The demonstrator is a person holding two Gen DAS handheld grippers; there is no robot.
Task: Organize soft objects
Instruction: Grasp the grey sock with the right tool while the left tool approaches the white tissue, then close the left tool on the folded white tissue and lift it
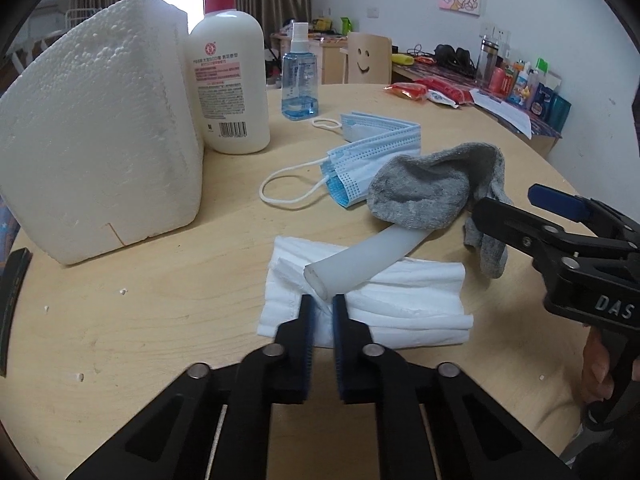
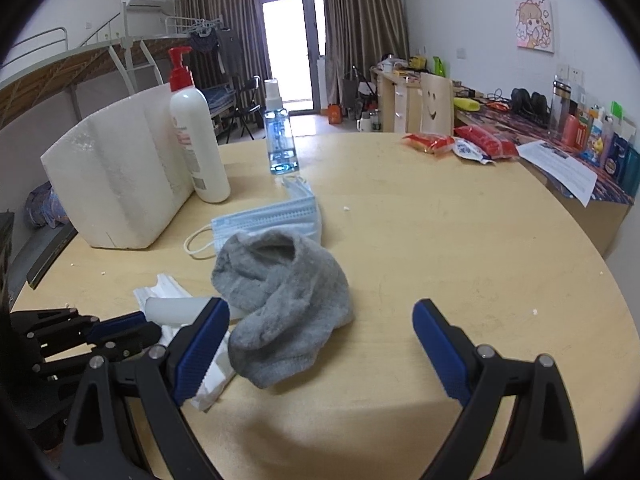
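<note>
A grey sock [image 1: 432, 192] lies crumpled mid-table, over the far end of a translucent white soft tube [image 1: 360, 258]. The tube rests on a folded white tissue [image 1: 384, 304]. Blue face masks [image 1: 372, 152] lie behind the sock. My left gripper [image 1: 321, 306] is nearly shut over the tissue's near edge, just short of the tube's end; whether it grips anything I cannot tell. My right gripper [image 2: 320, 320] is wide open and empty, its fingers on either side of the sock [image 2: 280, 304] at its near end. The tube [image 2: 176, 308] and tissue [image 2: 160, 288] show left of it.
A white foam block [image 1: 100, 140] stands at the left, with a lotion pump bottle [image 1: 230, 80] and a blue spray bottle [image 1: 300, 80] behind it. Red snack packets [image 2: 432, 142] lie at the far table edge. A cluttered desk [image 2: 560, 160] runs along the right wall.
</note>
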